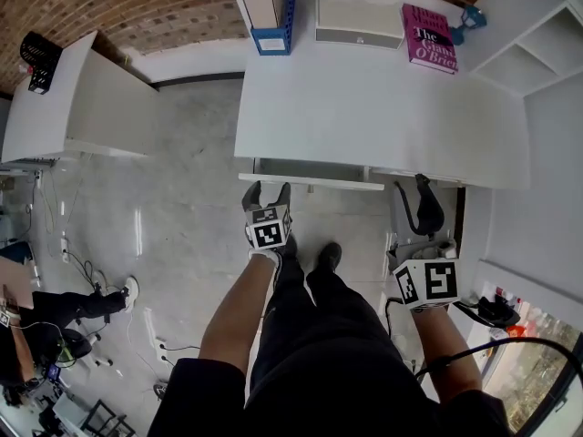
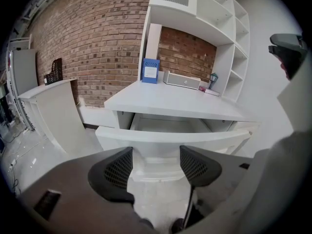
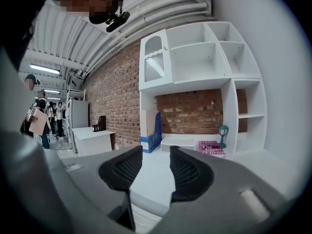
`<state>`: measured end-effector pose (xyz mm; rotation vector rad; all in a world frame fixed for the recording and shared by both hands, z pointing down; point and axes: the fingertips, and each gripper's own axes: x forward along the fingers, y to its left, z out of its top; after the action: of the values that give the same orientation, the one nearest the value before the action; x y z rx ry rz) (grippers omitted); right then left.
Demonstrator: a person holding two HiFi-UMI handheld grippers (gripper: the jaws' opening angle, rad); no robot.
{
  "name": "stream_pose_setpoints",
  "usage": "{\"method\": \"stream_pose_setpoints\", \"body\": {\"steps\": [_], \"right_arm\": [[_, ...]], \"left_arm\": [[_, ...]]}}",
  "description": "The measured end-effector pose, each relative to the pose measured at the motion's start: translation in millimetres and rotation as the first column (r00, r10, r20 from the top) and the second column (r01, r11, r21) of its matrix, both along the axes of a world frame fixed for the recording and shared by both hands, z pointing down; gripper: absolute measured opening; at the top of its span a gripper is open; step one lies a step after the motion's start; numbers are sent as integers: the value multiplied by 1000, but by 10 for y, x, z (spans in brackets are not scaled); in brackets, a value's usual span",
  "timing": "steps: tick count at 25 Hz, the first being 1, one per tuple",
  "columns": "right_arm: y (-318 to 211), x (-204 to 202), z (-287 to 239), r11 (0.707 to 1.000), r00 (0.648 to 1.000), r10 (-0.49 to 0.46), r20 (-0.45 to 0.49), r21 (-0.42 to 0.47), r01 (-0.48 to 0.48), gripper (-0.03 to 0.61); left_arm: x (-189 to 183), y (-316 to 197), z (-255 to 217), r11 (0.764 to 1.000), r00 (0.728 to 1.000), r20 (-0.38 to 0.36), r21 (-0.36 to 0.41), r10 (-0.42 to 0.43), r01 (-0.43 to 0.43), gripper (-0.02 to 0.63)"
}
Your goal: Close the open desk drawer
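The person's legs [image 1: 301, 335] are standing nearest, on the grey floor [image 1: 182, 226], and are facing the desk [image 1: 364, 107] at 12 o'clock.

Just ahead of them the left tongs [image 1: 266, 189] are hanging open and empty, tilting downward. Their tips are reaching close to the drawer [image 1: 314, 182], which is sticking out from under the desk's front edge. In the left gripper view the white face of the drawer [image 2: 170, 138] is showing through the gap between the parted pads, apparently not yet touched. That line-up is reading as a set-up for a push. The flat front is offering nothing to pinch, so I judge the spread jaws are being kept as a broad face to press against it.

At 3 o'clock from that pair, the right tongs [image 1: 412, 185] are also standing open with nothing between them. They are pointing almost level across the desk top, off the drawer's right end. They seem to be waiting aside, since one hand should be enough here.

Farther back, a blue file holder [image 1: 273, 16] at 11 o'clock and a pink book [image 1: 428, 36] at 1 o'clock are sitting along the desk's rear edge. Both are lying well apart from the drawer, so sliding it shut should be leaving them undisturbed.
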<state>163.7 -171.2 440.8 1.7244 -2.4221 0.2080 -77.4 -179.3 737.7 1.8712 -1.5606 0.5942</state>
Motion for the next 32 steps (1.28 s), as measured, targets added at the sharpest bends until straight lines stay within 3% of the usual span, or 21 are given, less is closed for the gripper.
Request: {"method": "stream_pose_setpoints", "body": {"steps": [15, 32], "right_arm": [[-173, -159, 140, 996, 996, 88, -15, -34, -88, 176], [-279, -69, 182, 989, 990, 137, -27, -47, -138, 175]], "left_arm": [[24, -389, 48, 1000, 1000, -7, 25, -1, 1, 299], [57, -644, 66, 999, 999, -33, 51, -6, 8, 299]]}}
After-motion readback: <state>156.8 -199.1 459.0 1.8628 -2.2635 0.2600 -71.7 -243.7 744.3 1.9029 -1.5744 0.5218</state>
